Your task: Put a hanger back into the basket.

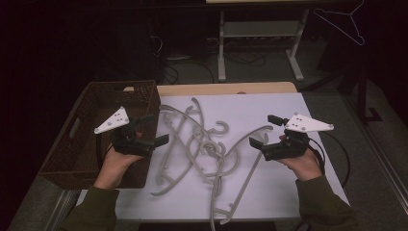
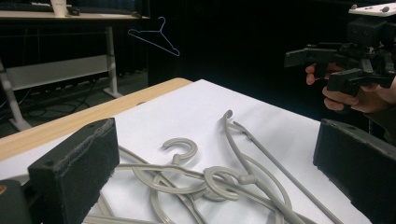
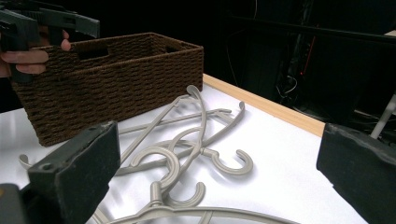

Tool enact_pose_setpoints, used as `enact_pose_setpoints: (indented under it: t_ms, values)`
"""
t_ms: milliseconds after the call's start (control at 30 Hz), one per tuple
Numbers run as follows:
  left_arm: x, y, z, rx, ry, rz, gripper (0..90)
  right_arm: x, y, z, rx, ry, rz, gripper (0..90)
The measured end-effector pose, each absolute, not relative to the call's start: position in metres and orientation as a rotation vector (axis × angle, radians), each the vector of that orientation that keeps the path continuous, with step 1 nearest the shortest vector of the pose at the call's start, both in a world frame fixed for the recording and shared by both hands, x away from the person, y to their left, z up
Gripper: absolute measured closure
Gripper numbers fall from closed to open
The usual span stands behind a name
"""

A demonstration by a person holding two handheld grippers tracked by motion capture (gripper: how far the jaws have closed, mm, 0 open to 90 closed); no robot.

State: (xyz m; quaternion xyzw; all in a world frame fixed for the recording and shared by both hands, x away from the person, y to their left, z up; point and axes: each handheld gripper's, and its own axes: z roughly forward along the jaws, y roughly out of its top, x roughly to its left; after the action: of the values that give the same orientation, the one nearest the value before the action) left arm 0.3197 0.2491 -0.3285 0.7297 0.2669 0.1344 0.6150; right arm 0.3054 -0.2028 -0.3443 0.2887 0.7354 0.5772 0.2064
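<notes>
A tangled pile of grey plastic hangers (image 1: 202, 144) lies on the white table (image 1: 279, 192), just beside the brown wicker basket (image 1: 86, 139). Left gripper (image 1: 149, 131) hovers over the basket's hanger-side wall, jaws wide, nothing between them. Right gripper (image 1: 263, 131) hovers on the far side of the pile from the basket, jaws wide, empty.
</notes>
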Motion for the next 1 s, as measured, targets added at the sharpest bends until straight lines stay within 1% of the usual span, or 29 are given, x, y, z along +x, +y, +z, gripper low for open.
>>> enact_pose_setpoints:
  t_ms: [300,433,500,667,733,900,933,1000]
  values:
    - [0.316,0.237,-0.327,1.724,0.623,0.29,0.0,0.306,-0.204,-0.345,0.82,2.051,1.6,0.0]
    - [0.311,0.218,-0.331,1.771,0.627,0.276,0.0,0.306,-0.203,-0.346,0.821,2.058,1.586,0.0]
    - [0.31,0.215,-0.331,1.783,0.624,0.269,0.0,0.307,-0.203,-0.346,0.826,2.062,1.583,0.0]
    - [0.306,0.192,-0.349,1.866,0.623,0.217,0.4,0.308,-0.201,-0.348,0.827,2.07,1.568,0.0]
    - [0.305,0.184,-0.357,1.887,0.621,0.194,5.3,0.308,-0.201,-0.348,0.833,2.074,1.572,0.0]
    - [0.305,0.167,-0.371,1.939,0.628,0.163,8.8,0.308,-0.201,-0.349,0.833,2.075,1.571,0.0]
    - [0.305,0.16,-0.378,1.959,0.639,0.148,13.1,0.308,-0.201,-0.349,0.836,2.075,1.571,0.0]
    - [0.307,0.152,-0.384,1.987,0.649,0.159,14.3,0.308,-0.2,-0.35,0.835,2.077,1.566,0.0]
